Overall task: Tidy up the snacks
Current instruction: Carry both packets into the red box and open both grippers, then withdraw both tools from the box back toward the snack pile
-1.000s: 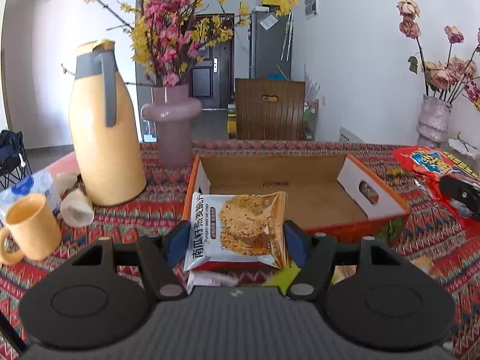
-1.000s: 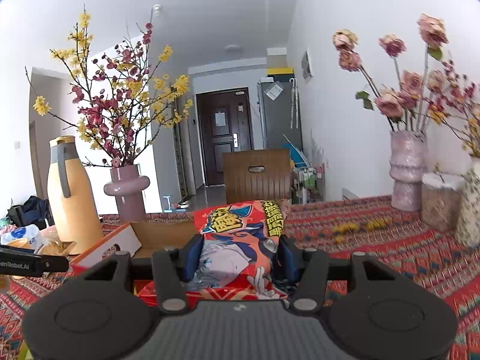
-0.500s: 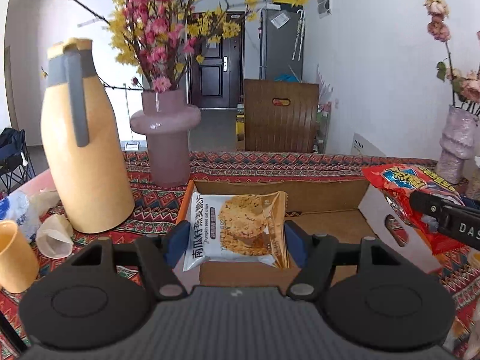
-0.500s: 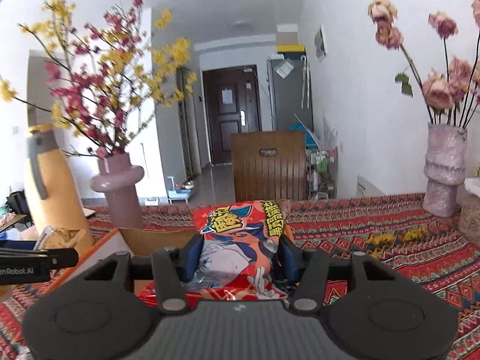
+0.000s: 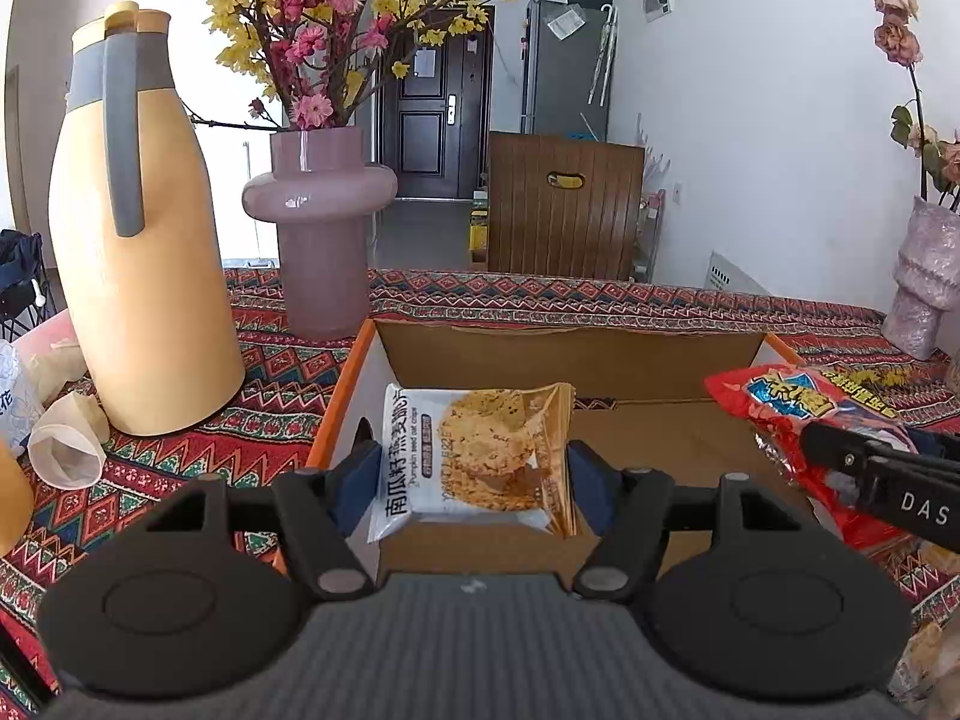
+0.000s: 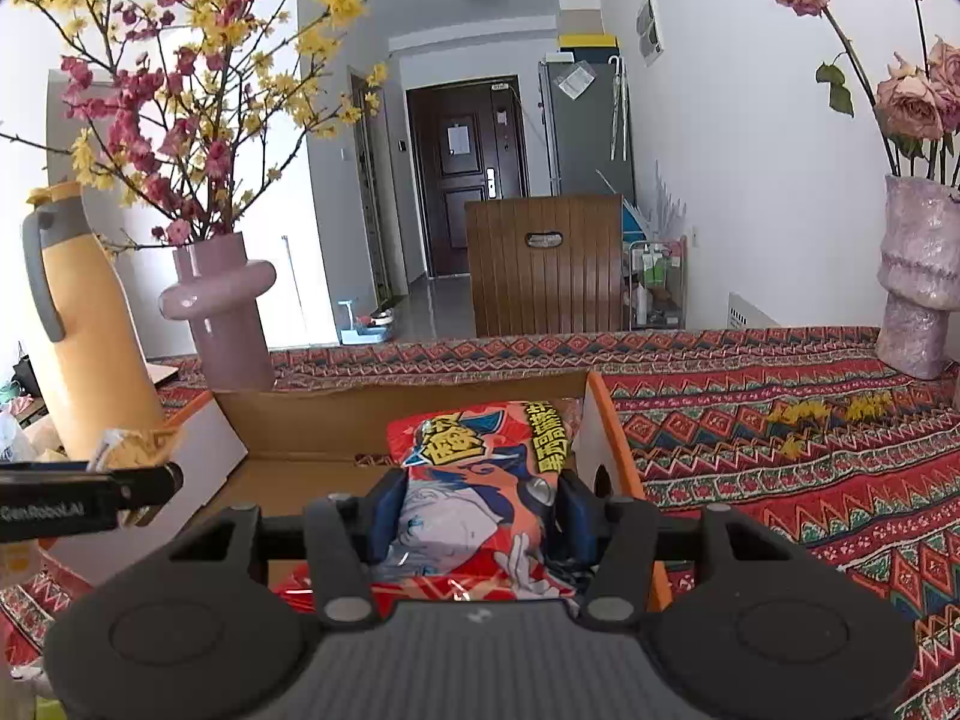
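Cardboard box (image 5: 570,354) with the orange rim is sitting open right under both grippers, so the thing that matters here is just where each packet hangs relative to that opening.

The left gripper (image 5: 474,480) is pinching the oat crisp pack (image 5: 474,456) by its two side edges, pads pressed in on it. The pack is held flat-ish and wide across the jaws, face toward the camera, and it's over the left end of the box, just inside the left wall. The bare box floor shows straight ahead and below it.

The right gripper (image 6: 474,510) is clamped on the red bag (image 6: 480,480), and that one runs the other way: its long axis points forward, away from the tool, toward the far wall. It hangs over the right end of the box, close to the right wall with the handle hole. From the left view you can see the red bag (image 5: 804,414) poking in over that side.

So left hand owns the left half, right hand owns the right half, and they're well apart. My guess is both just need to go down and let go. Can't really tell how high either packet is above the floor, the fisheye squashes that. Pitcher (image 5: 138,228) and vase (image 5: 321,228) stand off to the left on the patterned cloth (image 6: 780,480), out of the way.
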Demonstrator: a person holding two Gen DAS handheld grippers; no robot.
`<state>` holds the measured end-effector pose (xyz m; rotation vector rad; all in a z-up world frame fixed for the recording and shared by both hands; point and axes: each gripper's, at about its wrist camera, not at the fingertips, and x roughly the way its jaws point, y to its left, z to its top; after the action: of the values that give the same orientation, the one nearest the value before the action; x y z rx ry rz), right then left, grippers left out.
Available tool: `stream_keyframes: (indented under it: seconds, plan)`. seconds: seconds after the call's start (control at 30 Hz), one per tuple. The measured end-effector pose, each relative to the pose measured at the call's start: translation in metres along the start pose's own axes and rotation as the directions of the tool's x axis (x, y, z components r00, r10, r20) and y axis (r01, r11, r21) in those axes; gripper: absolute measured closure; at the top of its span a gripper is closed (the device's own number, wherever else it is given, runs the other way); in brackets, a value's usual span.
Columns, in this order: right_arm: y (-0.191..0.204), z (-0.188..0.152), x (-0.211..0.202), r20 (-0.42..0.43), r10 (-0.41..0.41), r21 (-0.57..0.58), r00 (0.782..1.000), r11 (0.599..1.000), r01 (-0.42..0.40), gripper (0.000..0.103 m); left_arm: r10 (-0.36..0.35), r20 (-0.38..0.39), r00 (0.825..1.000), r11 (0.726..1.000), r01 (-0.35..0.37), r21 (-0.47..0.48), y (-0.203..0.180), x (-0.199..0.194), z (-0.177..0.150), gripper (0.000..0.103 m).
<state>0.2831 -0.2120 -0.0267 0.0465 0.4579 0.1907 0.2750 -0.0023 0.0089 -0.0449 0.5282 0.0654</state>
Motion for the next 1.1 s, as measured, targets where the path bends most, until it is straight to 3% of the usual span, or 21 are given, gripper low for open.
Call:
stream_keyframes:
  seconds: [0.23,0.4,0.47,0.57,0.63,0.87,1.1]
  plan:
    - [0.002,-0.003,0.003,-0.008,-0.005,-0.002,1.000,1.000,0.005,0.050,0.002,-0.019,1.000,1.000,-0.003,-0.008,0.000,0.004,-0.001,0.031]
    - [0.000,0.001,-0.001,0.015,-0.010,0.003,1.000,1.000,0.010,0.044,-0.008,0.029,1.000,1.000,0.009,-0.027,0.003,-0.008,0.001,0.010]
    - [-0.001,0.001,-0.007,0.033,-0.005,0.005,0.999,1.000,0.004,0.031,-0.003,0.059,0.998,0.999,0.005,-0.039,0.004,-0.014,0.000,0.000]
    - [-0.001,0.002,-0.017,0.074,-0.009,0.005,0.997,1.000,0.009,0.006,-0.018,0.082,0.996,0.998,0.023,-0.060,0.007,-0.021,0.002,0.000]
    - [-0.002,0.002,-0.024,0.105,-0.014,0.011,0.994,1.000,0.013,0.000,-0.016,0.087,0.996,0.998,0.021,-0.062,0.007,-0.023,0.002,0.000]
    - [-0.005,0.005,-0.039,0.168,-0.026,0.017,0.985,1.000,0.024,0.000,-0.019,0.101,0.995,0.999,0.022,-0.031,0.001,-0.031,0.003,0.000]
    - [-0.002,0.013,-0.055,0.210,-0.017,0.005,0.978,1.000,0.016,0.000,-0.017,0.174,0.985,1.000,0.018,-0.004,-0.006,-0.063,0.010,0.000]
